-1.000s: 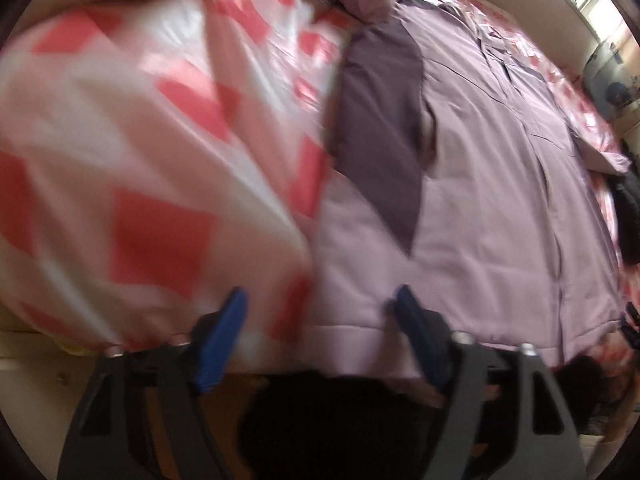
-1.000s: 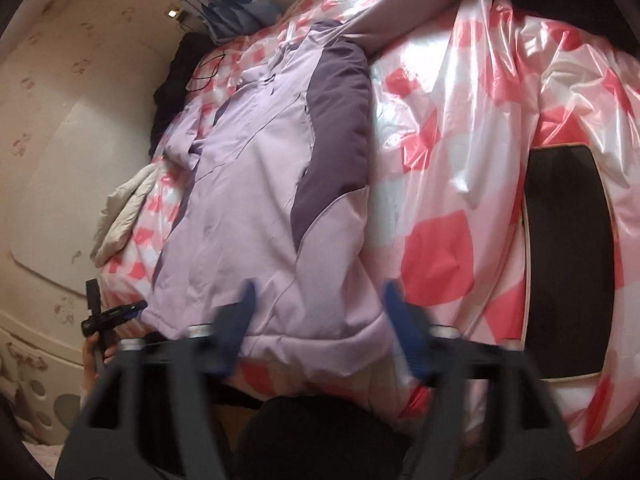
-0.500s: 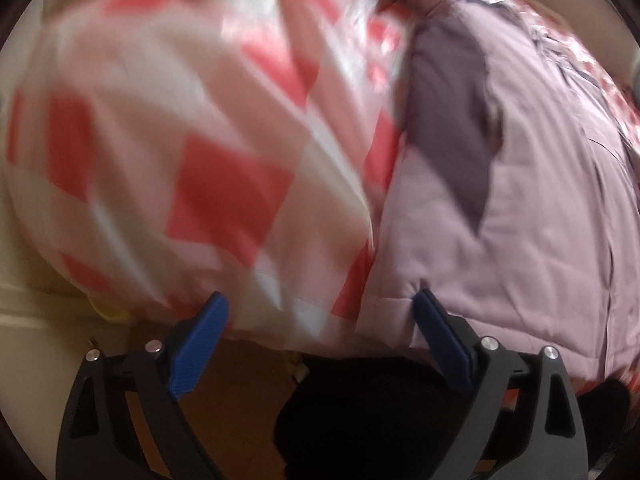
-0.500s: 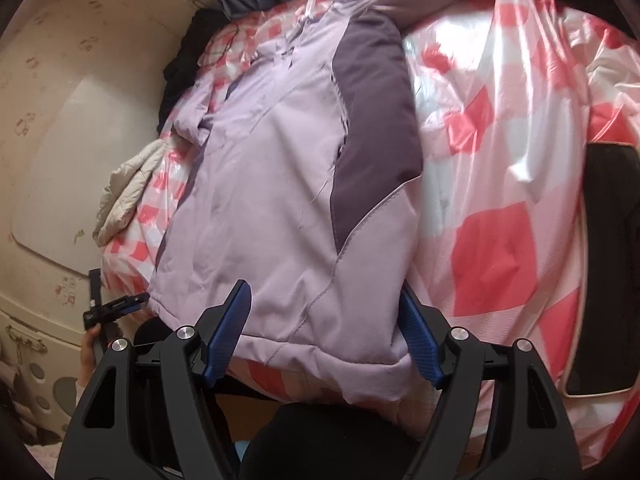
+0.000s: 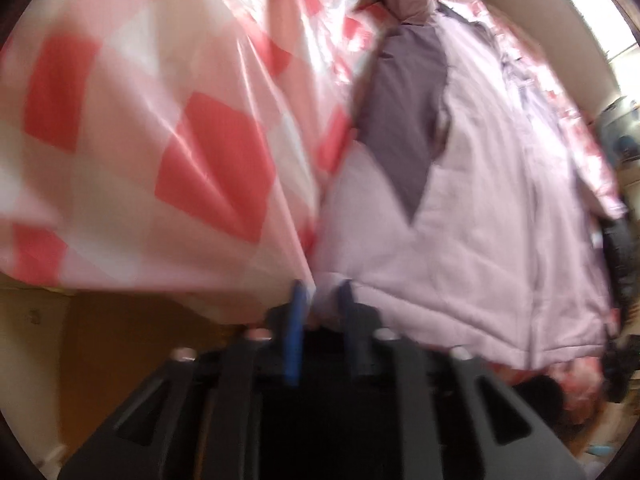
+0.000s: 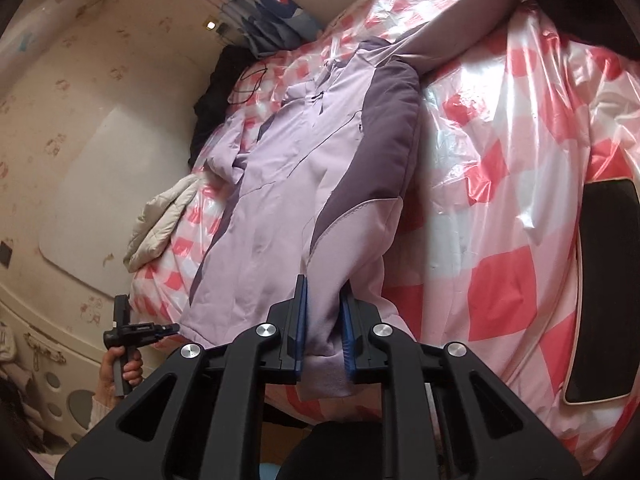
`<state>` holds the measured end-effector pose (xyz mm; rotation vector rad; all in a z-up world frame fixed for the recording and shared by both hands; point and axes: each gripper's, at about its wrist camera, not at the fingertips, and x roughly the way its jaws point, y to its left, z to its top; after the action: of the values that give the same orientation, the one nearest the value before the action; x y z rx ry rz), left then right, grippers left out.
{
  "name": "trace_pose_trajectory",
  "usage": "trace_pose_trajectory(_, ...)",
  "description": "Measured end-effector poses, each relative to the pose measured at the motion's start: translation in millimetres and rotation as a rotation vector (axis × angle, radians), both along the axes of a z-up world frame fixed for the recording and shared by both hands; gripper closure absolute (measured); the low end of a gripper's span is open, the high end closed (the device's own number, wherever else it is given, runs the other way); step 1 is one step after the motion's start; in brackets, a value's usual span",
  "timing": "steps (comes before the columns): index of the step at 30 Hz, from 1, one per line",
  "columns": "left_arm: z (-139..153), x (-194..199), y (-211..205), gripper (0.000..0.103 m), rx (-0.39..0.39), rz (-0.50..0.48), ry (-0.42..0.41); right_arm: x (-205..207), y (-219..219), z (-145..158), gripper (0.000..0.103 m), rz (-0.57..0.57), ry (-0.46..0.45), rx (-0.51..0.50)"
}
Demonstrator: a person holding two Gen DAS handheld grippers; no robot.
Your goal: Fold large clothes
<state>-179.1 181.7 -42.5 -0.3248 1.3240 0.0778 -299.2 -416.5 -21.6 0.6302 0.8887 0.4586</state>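
Scanning jacket [image 6: 280,208] | writing: none legible, blurry | tongs [image 6: 323,320] clamping hem

My left wrist camera stares steeply down, very close over the bed's near edge; my right wrist camera looks along the bed at a shallower slant. Both share the lilac jacket [image 5: 472,240] [image 6: 280,208] and checked cover [image 5: 168,132] [image 6: 500,184].

The left wrist view is smeared with blur, so the left claw [image 5: 322,300] grip on the jacket [image 5: 460,248] hem is unclear. The jacket's far sleeve [image 6: 472,28] runs behind dark cloth [image 6: 580,4], cut off by the frame.
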Motion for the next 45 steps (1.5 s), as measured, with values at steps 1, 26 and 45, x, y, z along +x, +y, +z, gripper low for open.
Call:
trace_pose_trajectory(1, 6, -1, -2, 0.045, 0.103, 0.008, -0.003, 2, 1, 0, 0.088, 0.007, 0.007, -0.01)
trace_pose_trajectory(26, 32, 2, -54, 0.028, 0.065, -0.099, -0.087, 5, -15, -27, 0.085, 0.013, 0.072, 0.069)
trace_pose_trajectory(45, 68, 22, -60, 0.093, -0.239, -0.129, -0.244, -10, -24, 31, 0.095, -0.017, -0.118, 0.246)
